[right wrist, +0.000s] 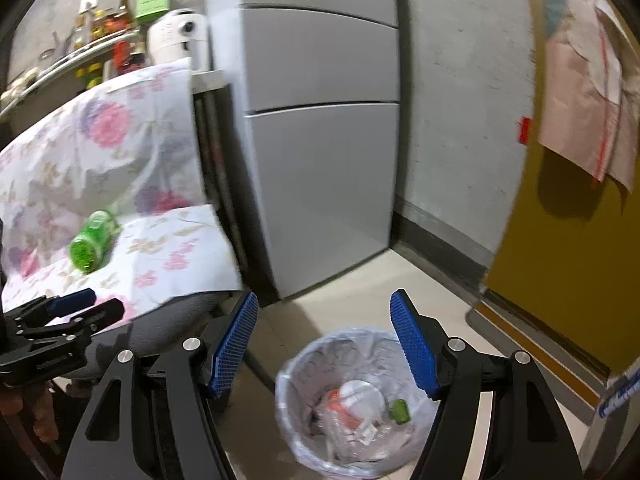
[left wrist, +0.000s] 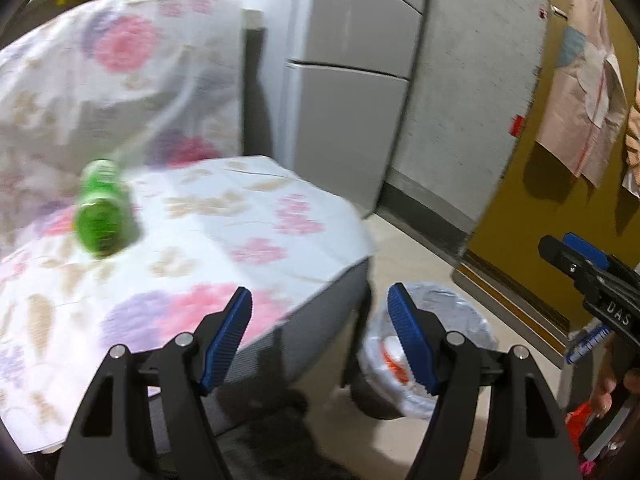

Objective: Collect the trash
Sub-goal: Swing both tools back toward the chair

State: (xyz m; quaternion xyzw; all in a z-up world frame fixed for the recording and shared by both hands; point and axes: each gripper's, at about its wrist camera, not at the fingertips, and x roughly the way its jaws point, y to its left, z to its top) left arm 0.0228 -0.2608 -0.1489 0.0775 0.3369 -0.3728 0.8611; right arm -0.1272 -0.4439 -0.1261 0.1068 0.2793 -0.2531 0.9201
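Observation:
A green plastic bottle (left wrist: 102, 210) lies on its side on the flower-print cover of a sofa seat (left wrist: 256, 216), up and to the left of my left gripper (left wrist: 320, 312), which is open and empty above the seat's front corner. On the floor beside the sofa stands a trash bin (right wrist: 304, 364) lined with a clear bag, holding crumpled wrappers, a white lid and a small green piece (right wrist: 399, 410). My right gripper (right wrist: 324, 320) hangs open and empty above the bin. The bottle (right wrist: 90, 244) also shows in the right wrist view, with my left gripper (right wrist: 86, 306) below it.
A grey fridge (right wrist: 320, 128) stands behind the bin against a concrete wall. A mustard-yellow door (right wrist: 560, 272) with cloths hanging on it is at the right. Shelves with jars and a white appliance (right wrist: 176, 36) sit behind the sofa. A hand (left wrist: 608, 392) holds the right gripper (left wrist: 576, 256).

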